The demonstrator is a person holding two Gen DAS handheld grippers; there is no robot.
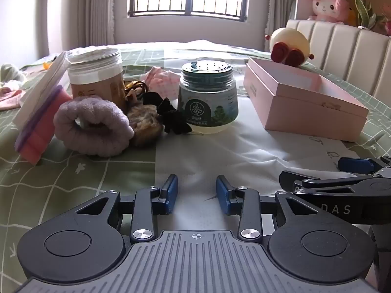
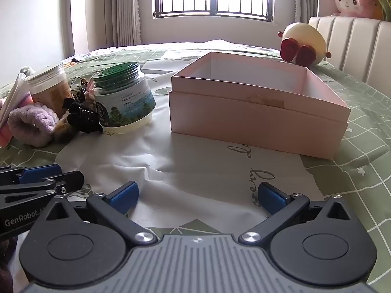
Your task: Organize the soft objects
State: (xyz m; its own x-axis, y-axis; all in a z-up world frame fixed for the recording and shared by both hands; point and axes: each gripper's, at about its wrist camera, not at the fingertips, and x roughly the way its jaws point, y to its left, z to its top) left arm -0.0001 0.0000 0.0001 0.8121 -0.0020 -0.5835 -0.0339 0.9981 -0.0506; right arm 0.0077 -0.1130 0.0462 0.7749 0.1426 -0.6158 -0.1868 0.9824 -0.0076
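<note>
Both grippers are hovering empty over the bedspread: the left gripper [image 1: 197, 193] is gaping narrowly, the right gripper [image 2: 197, 195] spreading wide. The lilac plush scrunchie [image 1: 94, 128] is lying beside the tan jar [image 1: 97, 78], well apart from the open pink box [image 2: 256, 107].

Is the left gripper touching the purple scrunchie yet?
Apart. The left wrist view shows the left gripper open over bare bedspread, with a clear stretch of cloth between its fingertips and the purple scrunchie further ahead to the left.
</note>
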